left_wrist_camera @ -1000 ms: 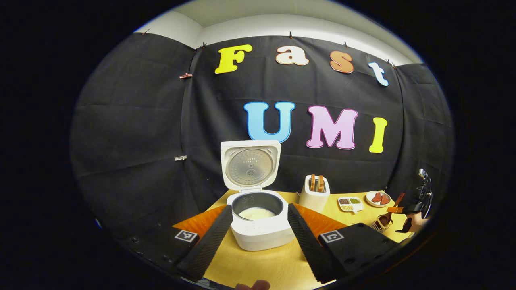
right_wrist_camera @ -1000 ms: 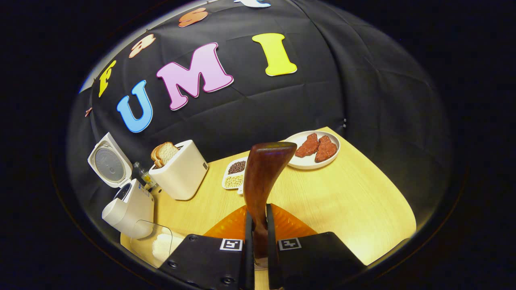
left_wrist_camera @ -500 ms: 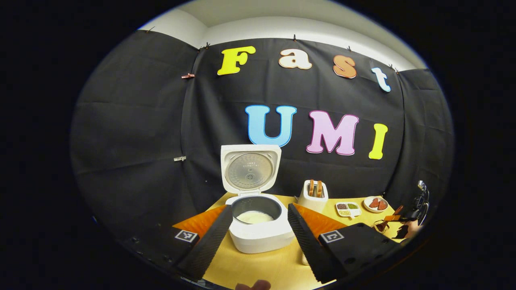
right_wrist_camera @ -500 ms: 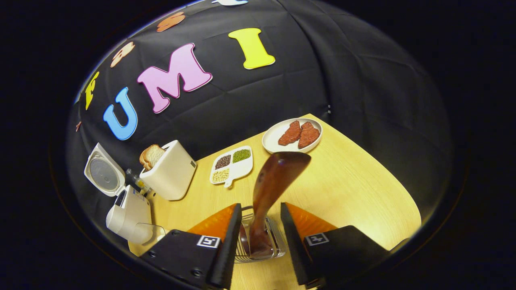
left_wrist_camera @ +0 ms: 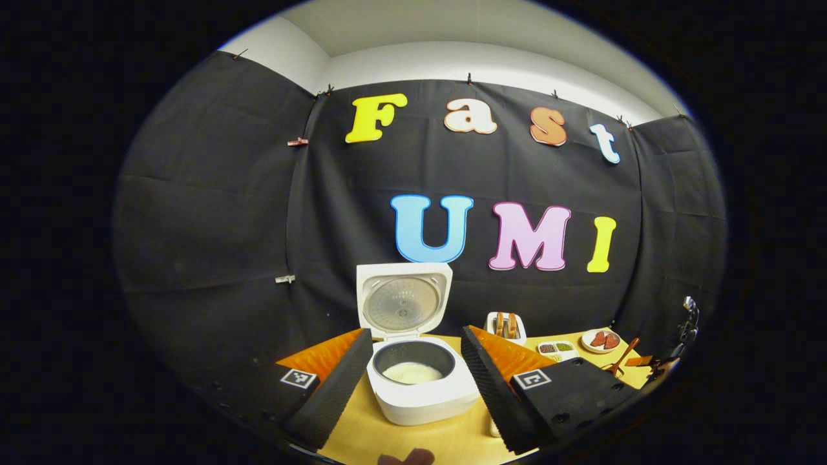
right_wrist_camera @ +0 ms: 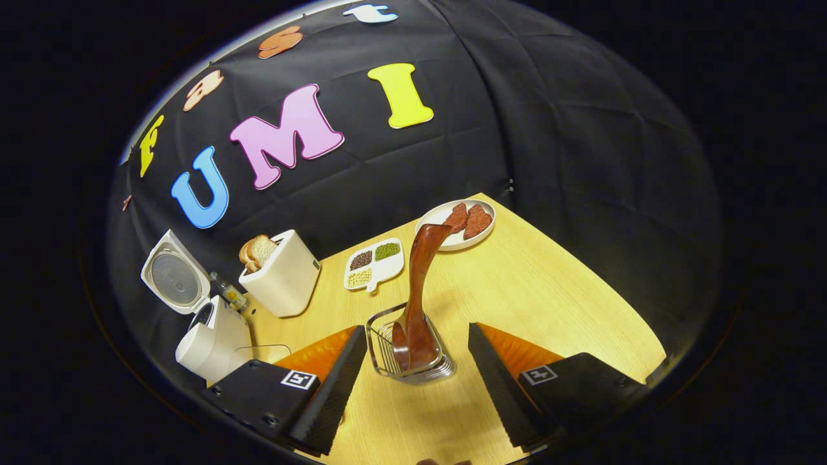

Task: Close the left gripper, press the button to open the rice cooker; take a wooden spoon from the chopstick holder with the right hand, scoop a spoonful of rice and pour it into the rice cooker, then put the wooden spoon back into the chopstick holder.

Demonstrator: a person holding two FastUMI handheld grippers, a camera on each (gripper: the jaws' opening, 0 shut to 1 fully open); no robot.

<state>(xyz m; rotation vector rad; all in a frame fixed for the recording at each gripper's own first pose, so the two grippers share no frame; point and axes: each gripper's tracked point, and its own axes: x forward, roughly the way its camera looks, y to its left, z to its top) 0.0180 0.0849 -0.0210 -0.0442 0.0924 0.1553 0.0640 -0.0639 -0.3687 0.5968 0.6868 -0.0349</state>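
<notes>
The white rice cooker point(left_wrist_camera: 420, 387) stands with its lid point(left_wrist_camera: 402, 299) raised, and white rice lies in its dark pot point(left_wrist_camera: 412, 372). My left gripper point(left_wrist_camera: 417, 381) is open, its fingers on either side of the cooker and back from it. In the right gripper view the wooden spoon point(right_wrist_camera: 420, 284) stands bowl-down in the wire chopstick holder point(right_wrist_camera: 408, 345), handle leaning away. My right gripper point(right_wrist_camera: 413, 381) is open just behind the holder, touching nothing. The cooker point(right_wrist_camera: 213, 336) sits at far left there.
A white toaster point(right_wrist_camera: 281, 274) with bread, a divided dish of beans point(right_wrist_camera: 375, 263) and a plate of red meat slices point(right_wrist_camera: 462, 223) stand along the back of the yellow table point(right_wrist_camera: 549, 303). A clear container point(right_wrist_camera: 261, 354) sits by the cooker.
My right gripper let go of the spoon, opened and drew back from the holder, leaving the spoon standing in it. My left gripper has pulled back and tilted up from the cooker.
</notes>
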